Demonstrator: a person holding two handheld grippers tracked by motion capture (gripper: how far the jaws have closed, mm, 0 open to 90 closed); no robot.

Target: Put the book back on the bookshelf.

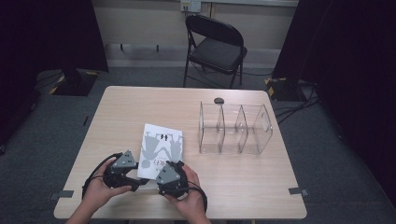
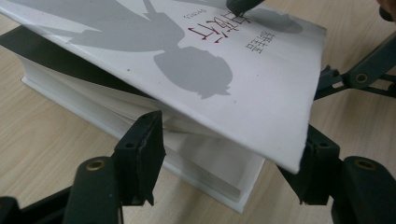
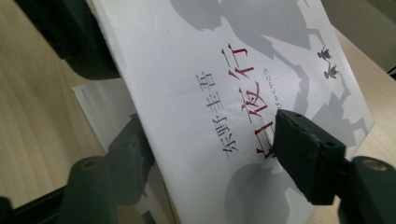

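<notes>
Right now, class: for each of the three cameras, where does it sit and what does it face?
High view: above the person's side, looking down at the table, book, clear divider rack; both hands show.
Left gripper view: on the left gripper, facing the book's lifted cover.
Right gripper view: on the right gripper, jaws around that cover.
All share the book.

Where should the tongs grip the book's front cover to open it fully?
Grip the book's front cover at its near free edge, coming from the person's side. That edge is already raised off the white page block, with a gap underneath for a jaw.
</notes>
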